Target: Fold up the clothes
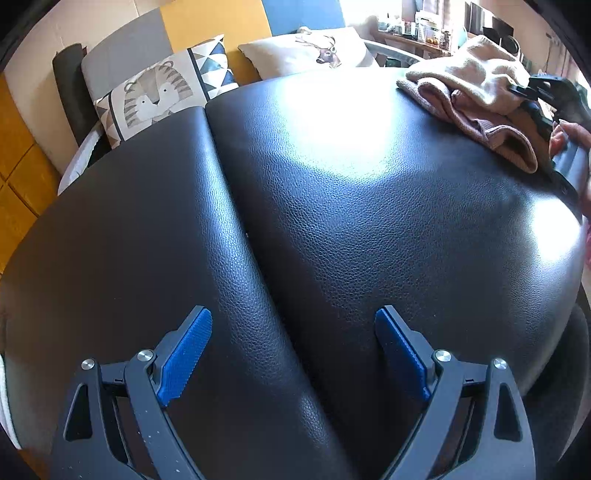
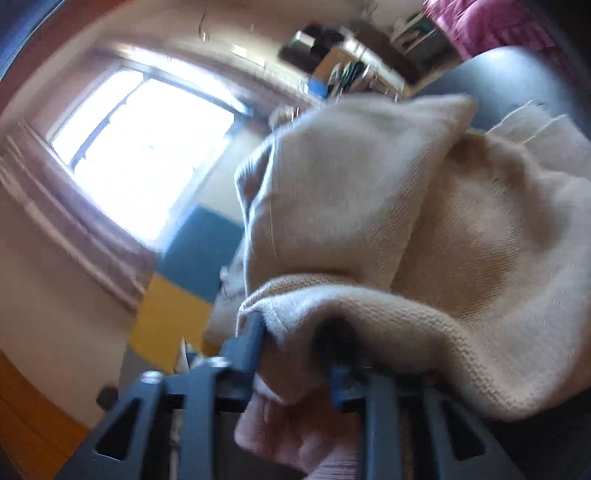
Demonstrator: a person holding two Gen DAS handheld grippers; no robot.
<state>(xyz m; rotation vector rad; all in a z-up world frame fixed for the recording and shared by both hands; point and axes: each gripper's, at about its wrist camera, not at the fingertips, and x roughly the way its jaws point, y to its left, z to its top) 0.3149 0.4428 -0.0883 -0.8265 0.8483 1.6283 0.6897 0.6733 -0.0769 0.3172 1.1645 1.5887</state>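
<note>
A heap of knitwear lies at the far right of the black leather surface: a cream knit garment on top of a pink ribbed one. My right gripper reaches into the heap from the right, with a hand behind it. In the right wrist view the cream garment fills the right half, blurred. A fold of it is bunched between the fingers of my right gripper, which is shut on it. My left gripper hangs open over the near part of the surface, blue pads bare, far from the clothes.
A seam runs down the leather surface left of centre. Beyond its far edge lean a tiger-print cushion and a deer-print cushion against yellow, grey and blue panels. A cluttered shelf and a bright window lie further off.
</note>
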